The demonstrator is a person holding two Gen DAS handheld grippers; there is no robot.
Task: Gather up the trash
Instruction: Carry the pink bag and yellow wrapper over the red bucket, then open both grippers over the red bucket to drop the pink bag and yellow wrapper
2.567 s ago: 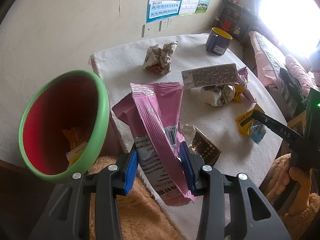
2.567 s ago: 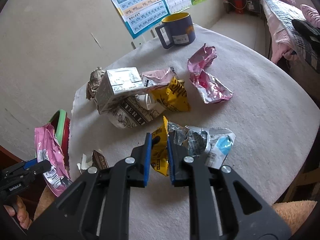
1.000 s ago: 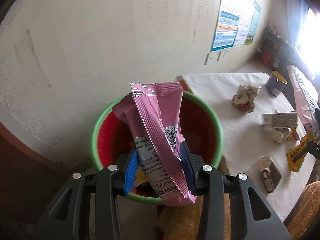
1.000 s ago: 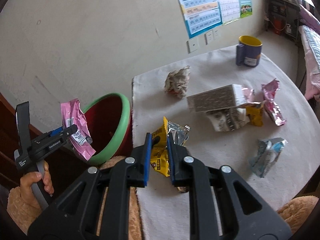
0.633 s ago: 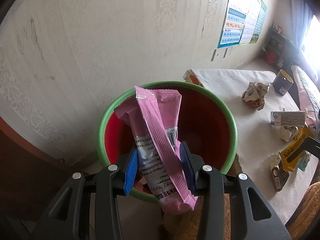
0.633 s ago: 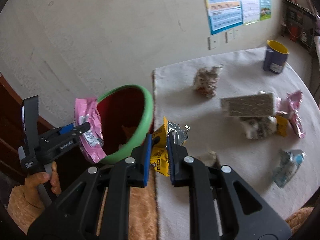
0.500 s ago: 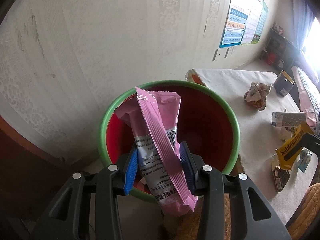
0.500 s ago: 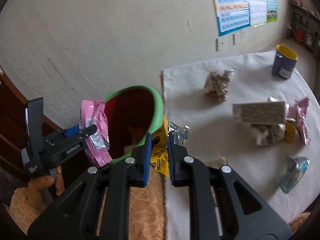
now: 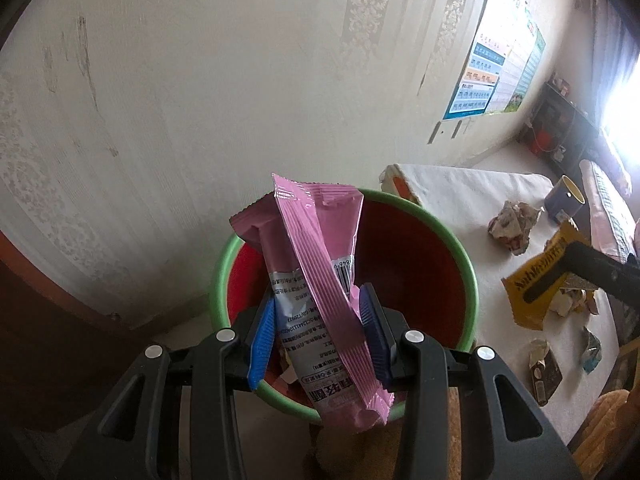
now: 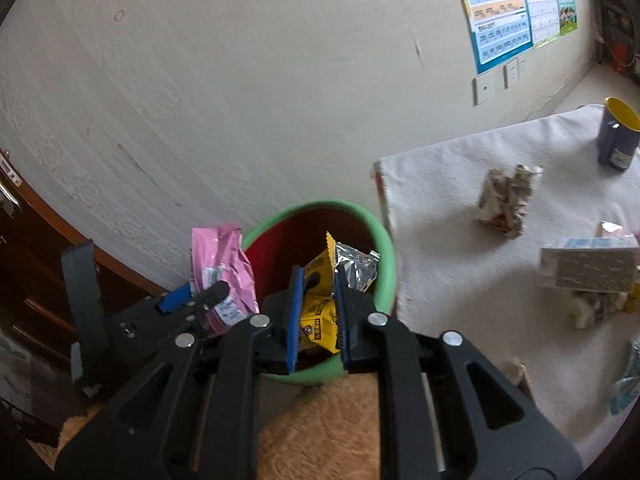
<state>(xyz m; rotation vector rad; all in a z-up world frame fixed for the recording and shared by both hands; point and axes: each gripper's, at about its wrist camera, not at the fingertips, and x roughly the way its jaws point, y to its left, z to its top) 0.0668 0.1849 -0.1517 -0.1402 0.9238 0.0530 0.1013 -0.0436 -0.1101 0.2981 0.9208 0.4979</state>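
Both fingers pinch crinkly wrappers, pink [image 9: 316,280] and yellow [image 10: 318,312], above round bin [image 9: 472,292].

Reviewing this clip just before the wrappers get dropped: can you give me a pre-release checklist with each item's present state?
1. Left gripper shut on the pink plastic snack wrapper: ok, blue pads press both sides.
2. Pink wrapper over the mouth of the red bin with the green rim: ok in the left wrist view; in the right wrist view it looks nearer the rim, so cannot tell exactly.
3. Right gripper shut on the yellow foil wrapper: ok.
4. Yellow wrapper over the bin opening: ok in the right wrist view.
5. Room left in the bin: ok, only a few scraps show at the bottom.
6. Grippers clear of each other: ok, apart.
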